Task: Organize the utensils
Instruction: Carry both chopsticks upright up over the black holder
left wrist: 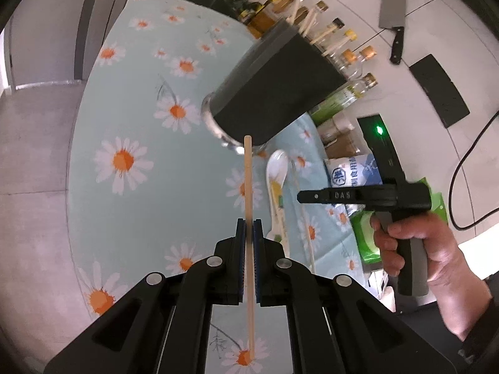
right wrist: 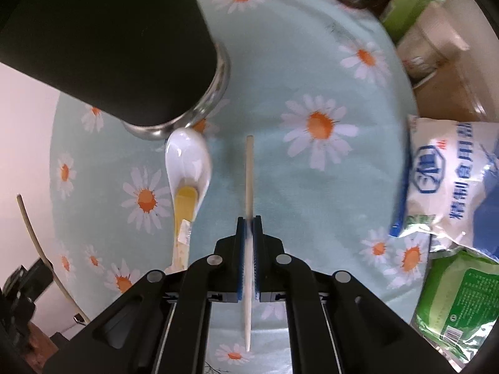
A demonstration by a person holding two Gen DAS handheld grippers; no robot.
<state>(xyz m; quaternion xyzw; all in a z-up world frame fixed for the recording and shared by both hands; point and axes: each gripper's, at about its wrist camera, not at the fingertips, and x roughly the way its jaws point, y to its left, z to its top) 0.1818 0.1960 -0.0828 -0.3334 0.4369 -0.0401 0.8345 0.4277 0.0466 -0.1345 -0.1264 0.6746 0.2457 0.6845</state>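
The left gripper [left wrist: 249,227] is squeezed shut on a wooden chopstick [left wrist: 248,184]. The blue pads [left wrist: 239,233] press it from both sides. The stick points up toward 12 o'clock, and its far tip sits in front of the black holder [left wrist: 274,90]. Its near end runs down between the black arms toward 6 o'clock.

The right gripper [right wrist: 249,227] is also squeezed shut, on a white chopstick [right wrist: 249,171]. In the right wrist view this stick goes from the pads up toward 12 o'clock, above the flower cloth [right wrist: 312,62]. Whether its tip touches the cloth is hard to tell.

A white spoon [right wrist: 188,159] lies on the cloth at about 10 o'clock from the right gripper. Its bowl sits right by the shiny bottom of the black holder [right wrist: 103,40]; I cannot tell if they touch. Its handle goes under the gripper arm and is hidden there.

In the left wrist view, a hand [left wrist: 421,249] holds the other gripper's handle at about 3 o'clock. More sticks [left wrist: 308,21] poke out of the top of the holder. Past it stand some bottles [left wrist: 349,59], blurry and partly hidden. A cleaver [left wrist: 393,15] lies at 1 o'clock.

In the right wrist view, a white bag [right wrist: 452,184] at 3 o'clock is cut off by the edge. The holder's top is cut off there too.
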